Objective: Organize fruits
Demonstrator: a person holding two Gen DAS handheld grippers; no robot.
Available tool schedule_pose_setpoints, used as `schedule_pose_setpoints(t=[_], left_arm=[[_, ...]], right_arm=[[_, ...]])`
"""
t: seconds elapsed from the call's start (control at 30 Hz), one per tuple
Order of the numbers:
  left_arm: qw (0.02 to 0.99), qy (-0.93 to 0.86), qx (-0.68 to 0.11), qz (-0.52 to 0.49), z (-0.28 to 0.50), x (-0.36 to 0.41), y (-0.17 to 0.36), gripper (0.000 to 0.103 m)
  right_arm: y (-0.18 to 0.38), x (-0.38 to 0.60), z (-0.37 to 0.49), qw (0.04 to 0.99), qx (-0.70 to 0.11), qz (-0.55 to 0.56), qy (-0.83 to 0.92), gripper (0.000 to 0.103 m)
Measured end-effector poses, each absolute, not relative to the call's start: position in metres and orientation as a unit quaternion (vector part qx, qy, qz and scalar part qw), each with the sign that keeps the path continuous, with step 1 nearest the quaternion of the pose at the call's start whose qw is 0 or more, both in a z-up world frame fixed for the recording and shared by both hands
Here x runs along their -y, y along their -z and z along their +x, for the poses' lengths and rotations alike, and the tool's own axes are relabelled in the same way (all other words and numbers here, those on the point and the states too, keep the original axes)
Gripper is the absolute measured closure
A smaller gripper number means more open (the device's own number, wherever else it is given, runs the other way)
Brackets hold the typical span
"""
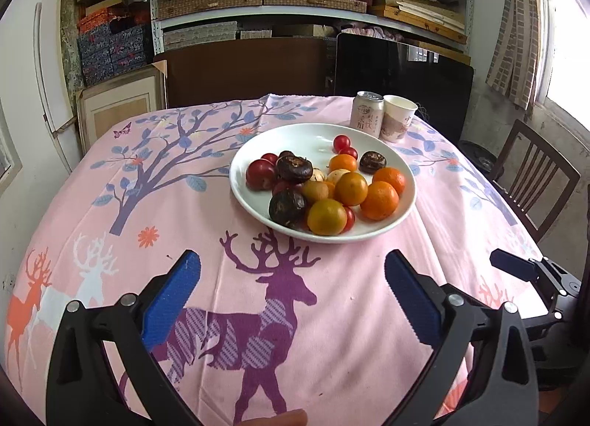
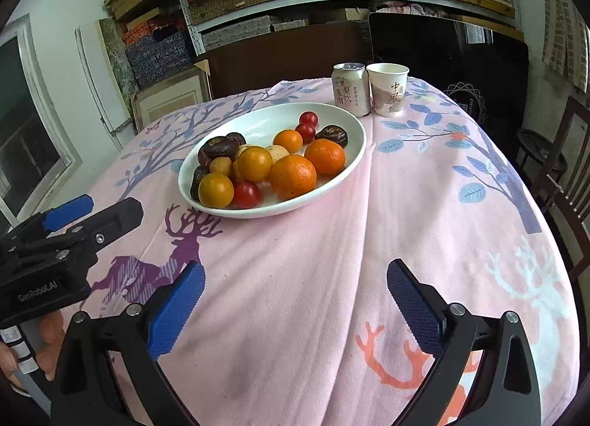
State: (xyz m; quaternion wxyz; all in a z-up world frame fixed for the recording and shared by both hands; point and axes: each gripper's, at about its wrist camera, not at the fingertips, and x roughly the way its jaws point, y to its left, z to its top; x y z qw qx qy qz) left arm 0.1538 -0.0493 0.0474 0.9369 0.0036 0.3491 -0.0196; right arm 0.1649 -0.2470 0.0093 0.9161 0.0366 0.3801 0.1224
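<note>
Left gripper (image 1: 293,276) and right gripper (image 2: 295,286) — fingers wide apart, empty.

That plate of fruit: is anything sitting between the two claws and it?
No. Only bare tablecloth lies between each open claw, left and right, and the plate. The can and cup stand behind it.

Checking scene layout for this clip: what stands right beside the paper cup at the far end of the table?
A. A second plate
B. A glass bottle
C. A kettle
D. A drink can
D: a drink can stands right beside the paper cup, just past the far rim of the plate of fruit.
</note>
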Motion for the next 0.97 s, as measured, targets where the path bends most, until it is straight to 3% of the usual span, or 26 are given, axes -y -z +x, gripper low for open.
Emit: schedule_pose_setpoints(t=[0.47,0.97], left_arm=[[0.940,0.006,-0.342,0.012,0.113,0.041,-0.036,0.005],[0.925,0.012,-0.379,0.017,0.119,0.039,-0.010,0.005]], right_arm=[[-0.001,0.241,0.130,0.916,-0.379,0.024,-0.132,0.003],[0.012,0.244,0.131,0.909,-0.397,0.018,-0.126,0.003]])
